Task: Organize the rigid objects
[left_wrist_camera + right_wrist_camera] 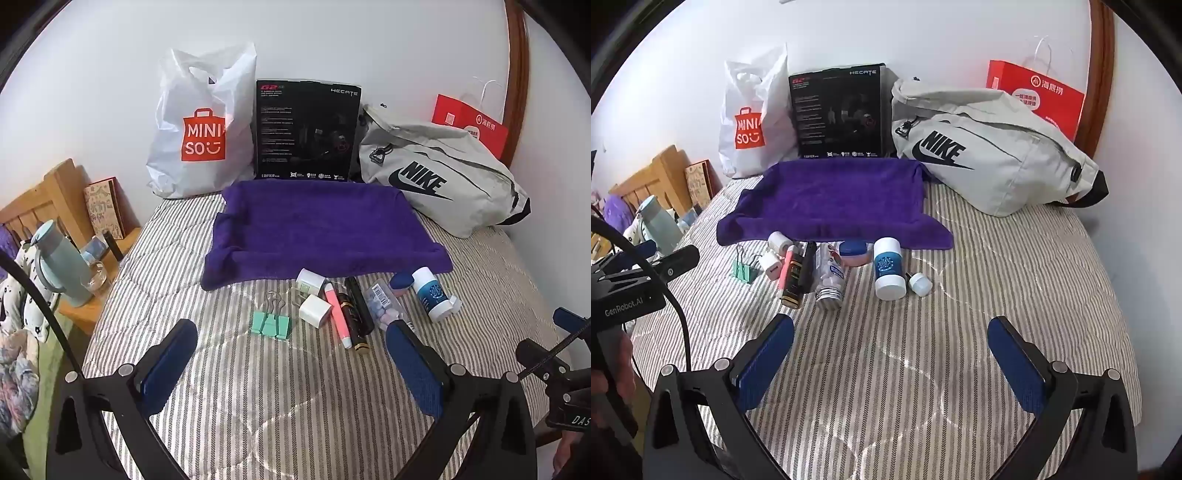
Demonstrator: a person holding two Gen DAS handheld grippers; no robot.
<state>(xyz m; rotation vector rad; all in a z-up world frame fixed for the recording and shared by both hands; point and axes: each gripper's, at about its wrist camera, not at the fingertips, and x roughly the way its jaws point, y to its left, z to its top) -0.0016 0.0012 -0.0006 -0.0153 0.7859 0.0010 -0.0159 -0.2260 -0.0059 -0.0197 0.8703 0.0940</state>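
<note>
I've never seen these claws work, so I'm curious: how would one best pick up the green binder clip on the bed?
Grip the green binder clip across its flat body, coming from above. It lies flat on the bedspread with its wire handles pointing toward the purple towel, clear of the chargers on its right. The wires look too thin to pinch. The left gripper is nearest and open.

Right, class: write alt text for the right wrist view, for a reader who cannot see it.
Small items, including a green clip, white plugs, a pill jar and a blue-labelled bottle, lie in a row on a striped bed before a purple towel. The right gripper hovers nearer the camera, jaws open and empty.
</note>
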